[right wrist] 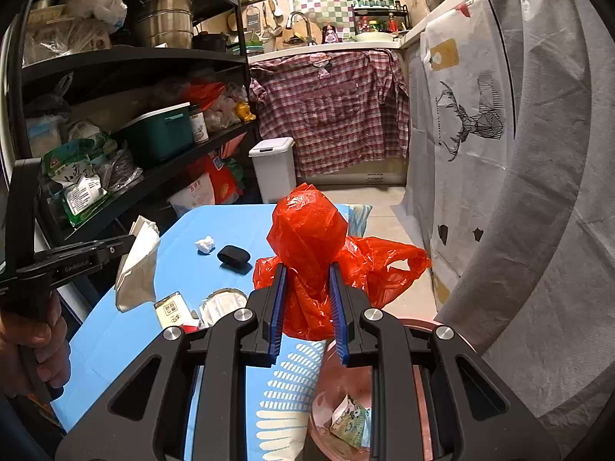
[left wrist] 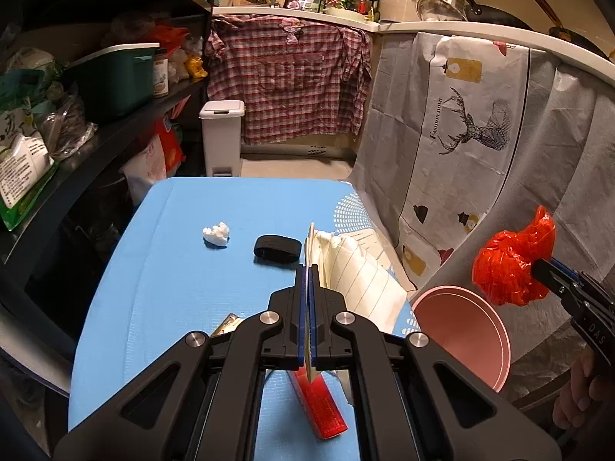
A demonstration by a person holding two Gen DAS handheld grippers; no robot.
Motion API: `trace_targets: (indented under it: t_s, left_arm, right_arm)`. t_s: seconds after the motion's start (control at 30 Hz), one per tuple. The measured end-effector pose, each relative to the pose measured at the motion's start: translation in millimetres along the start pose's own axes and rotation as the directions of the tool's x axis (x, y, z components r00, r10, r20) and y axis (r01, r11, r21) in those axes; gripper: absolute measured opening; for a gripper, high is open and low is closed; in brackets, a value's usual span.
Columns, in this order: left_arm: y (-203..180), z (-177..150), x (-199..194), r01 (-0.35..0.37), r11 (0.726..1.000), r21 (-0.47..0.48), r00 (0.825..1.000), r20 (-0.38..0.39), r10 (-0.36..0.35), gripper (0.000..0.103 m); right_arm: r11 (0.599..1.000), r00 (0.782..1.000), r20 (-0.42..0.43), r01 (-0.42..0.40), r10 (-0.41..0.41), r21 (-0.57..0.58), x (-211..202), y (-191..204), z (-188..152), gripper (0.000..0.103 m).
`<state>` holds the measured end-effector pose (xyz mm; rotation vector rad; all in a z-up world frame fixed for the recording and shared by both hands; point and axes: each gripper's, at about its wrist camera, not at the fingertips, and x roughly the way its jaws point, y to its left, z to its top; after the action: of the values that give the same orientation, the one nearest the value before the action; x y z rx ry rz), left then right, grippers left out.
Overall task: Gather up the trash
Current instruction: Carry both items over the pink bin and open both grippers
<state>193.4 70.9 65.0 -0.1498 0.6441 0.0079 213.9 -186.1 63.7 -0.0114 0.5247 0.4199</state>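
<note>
The left tool [left wrist: 309,269] is clamped tight on a cream-white ruled paper sheet [left wrist: 357,269], jaws pressed together with only the thin edge of the paper between them, and the sheet hangs above the blue-covered bench [left wrist: 173,269]. From the right wrist view that same paper [right wrist: 138,261] droops off the left tool's [right wrist: 128,240] tip at the bench's left edge, with a person's hand [right wrist: 38,342] wrapped round the handle.

The right tool [right wrist: 307,299] stands partly open, its blue pads pinching a crumpled orange-red plastic bag [right wrist: 311,238]; a handle loop of the bag spills to the right. It hangs over the round pink bin [right wrist: 330,384], which sits off the bench's near right corner with a colourful wrapper [right wrist: 351,422] in it. The left wrist view shows that bag [left wrist: 515,261] held above the bin's rim [left wrist: 496,330].

On the bench lie a white crumpled tissue wad [left wrist: 216,233], a black oval band [left wrist: 277,249], a red flat packet [left wrist: 323,407] under the left tool and a small gold-brown wrapper [left wrist: 226,324]. Beyond the far end, a white lidded pedal bin [left wrist: 222,138] stands on the floor.
</note>
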Motion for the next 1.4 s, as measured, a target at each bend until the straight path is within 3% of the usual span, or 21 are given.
trace_targets:
  t_s: [0.87, 1.4]
  left_arm:
    - [-54.2, -8.8, 28.4, 0.08, 0.994, 0.072, 0.996, -0.04, -0.077, 0.001]
    - [-107.7, -21.1, 59.5, 0.212, 0.97, 0.12, 0.975, -0.1, -0.2, 0.001]
  right_arm:
    - [0.99, 0.993, -0.033, 0.114, -0.111, 0.087, -11.5, -55.2, -8.8, 0.022]
    - [0.974, 0.981, -0.098, 0.181, -0.169, 0.134, -4.8, -82.3, -15.1, 0.022]
